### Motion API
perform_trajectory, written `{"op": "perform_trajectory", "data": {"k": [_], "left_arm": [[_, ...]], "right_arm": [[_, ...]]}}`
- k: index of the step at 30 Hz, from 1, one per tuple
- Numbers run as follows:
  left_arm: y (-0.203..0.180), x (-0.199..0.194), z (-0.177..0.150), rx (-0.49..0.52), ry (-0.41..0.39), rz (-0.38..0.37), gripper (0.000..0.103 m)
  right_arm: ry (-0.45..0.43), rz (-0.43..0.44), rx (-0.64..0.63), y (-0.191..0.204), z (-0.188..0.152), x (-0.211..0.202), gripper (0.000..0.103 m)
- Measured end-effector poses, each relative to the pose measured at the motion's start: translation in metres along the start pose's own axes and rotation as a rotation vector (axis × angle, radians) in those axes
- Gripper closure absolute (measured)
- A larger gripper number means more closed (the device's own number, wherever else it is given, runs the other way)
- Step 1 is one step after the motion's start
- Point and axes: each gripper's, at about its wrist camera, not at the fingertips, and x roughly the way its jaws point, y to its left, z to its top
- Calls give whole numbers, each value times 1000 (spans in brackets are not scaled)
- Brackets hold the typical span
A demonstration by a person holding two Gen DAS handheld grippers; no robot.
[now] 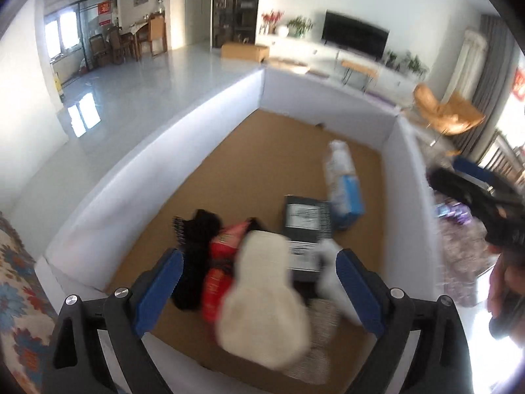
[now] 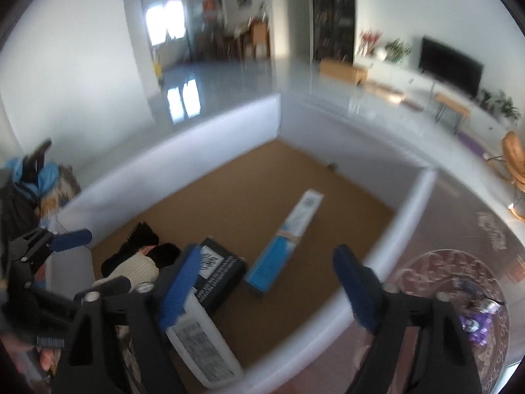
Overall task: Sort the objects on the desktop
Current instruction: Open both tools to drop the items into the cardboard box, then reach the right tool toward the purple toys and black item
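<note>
Blue-padded and spread wide, the left claw [image 1: 259, 285] hangs over a heap at the near end of the pen [image 1: 157, 151], gripping nothing. Right below its gap lies a cream knit [image 1: 262, 298]; a red packet [image 1: 220, 262] and a black comb [image 1: 197, 243] sit toward its left finger, something white [image 1: 331, 275] by its right. Just ahead rests a black box [image 1: 305, 216], and beyond that a blue-and-white tube box [image 1: 343, 184] on the cork floor [image 1: 262, 151].

Off to the right, the right claw [image 2: 262, 292] also stands released, empty, above the pen's white wall. Beneath its left finger lies a white bottle [image 2: 203, 351], touching the black box [image 2: 220, 275]; the tube box [image 2: 285, 243] lies ahead between its fingers.
</note>
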Motion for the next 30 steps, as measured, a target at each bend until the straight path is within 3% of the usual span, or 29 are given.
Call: {"op": "perform_trajectory", "data": {"k": [1, 4, 8, 11, 13, 18, 24, 30], "left_arm": [[-11, -8, 0, 1, -20, -27, 8], [-47, -36, -12, 53, -89, -132, 8], [-125, -68, -41, 187, -138, -309, 7], [-174, -62, -66, 257, -78, -382, 1], [-204, -42, -84, 299, -26, -382, 1], [-254, 39, -108, 336, 85, -277, 1], [-282, 81, -102, 311, 91, -245, 1], [-300, 99, -94, 410, 87, -218, 1]], "right_arm": [[-41, -19, 20, -15, -14, -20, 0], [-82, -90, 69, -60, -67, -60, 0], [43, -271, 172, -140, -165, -84, 0], [147, -390, 294, -193, -225, -101, 0], [163, -434, 344, -215, -246, -116, 0], [179, -468, 412, -240, -280, -136, 0], [189, -452, 414, -237, -277, -136, 0], [189, -454, 412, -232, -277, -134, 0]]}}
